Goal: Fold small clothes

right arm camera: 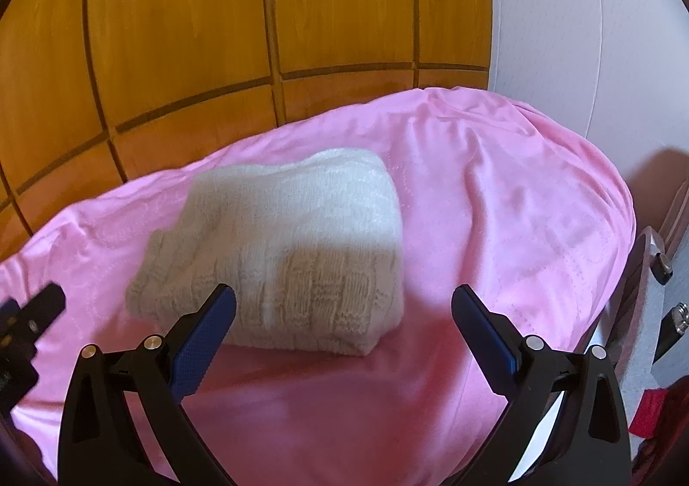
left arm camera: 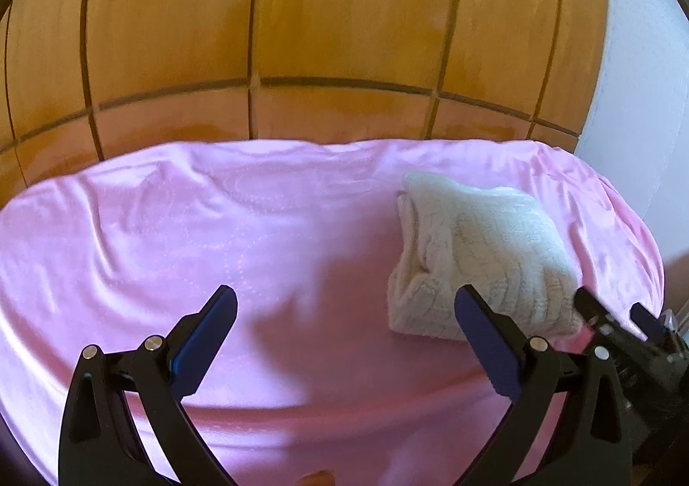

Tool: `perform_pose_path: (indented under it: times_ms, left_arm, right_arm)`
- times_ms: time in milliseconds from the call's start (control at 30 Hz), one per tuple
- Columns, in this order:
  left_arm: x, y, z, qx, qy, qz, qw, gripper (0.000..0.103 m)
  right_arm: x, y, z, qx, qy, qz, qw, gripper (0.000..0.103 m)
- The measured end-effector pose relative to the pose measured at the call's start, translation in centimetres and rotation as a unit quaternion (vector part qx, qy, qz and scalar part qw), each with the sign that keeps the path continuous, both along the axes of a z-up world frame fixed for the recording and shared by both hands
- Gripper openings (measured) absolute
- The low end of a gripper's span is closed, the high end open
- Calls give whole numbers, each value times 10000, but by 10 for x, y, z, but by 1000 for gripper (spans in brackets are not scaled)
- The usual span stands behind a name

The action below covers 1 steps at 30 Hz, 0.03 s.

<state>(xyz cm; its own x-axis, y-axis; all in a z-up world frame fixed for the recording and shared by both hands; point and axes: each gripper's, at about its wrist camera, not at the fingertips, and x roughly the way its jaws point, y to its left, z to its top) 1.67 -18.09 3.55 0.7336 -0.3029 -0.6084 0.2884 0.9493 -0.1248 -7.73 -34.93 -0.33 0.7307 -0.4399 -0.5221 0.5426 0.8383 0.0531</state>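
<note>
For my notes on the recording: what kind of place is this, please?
Probably a home bedroom: a pink blanket covers a soft surface, a folded white knit garment lies on it, with wooden wardrobe-like panels and a white wall behind.

Showing cream-white cable-and-basket knit on the folded sweater (right arm camera: 280, 244), lying against a plain pink blanket (right arm camera: 495, 201); glowing orange-brown behind, the wood panelling (right arm camera: 181, 25) with dark grooves.

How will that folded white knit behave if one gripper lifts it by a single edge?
Likely floppy: the white knit is a soft bundle with loose layers showing at its open end, so one edge lifted would probably unfold it. It looks light for its bulk. Pushed, it may drag and bunch the wrinkled pink blanket rather than slide cleanly.
</note>
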Motion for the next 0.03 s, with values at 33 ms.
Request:
perform_pose_path:
  times_ms: [33]
  left_arm:
    - [0,1,-1,8,7,22,10000,101]
  right_arm:
    - [-1,-2,1,-1,-30,-9,10000,99]
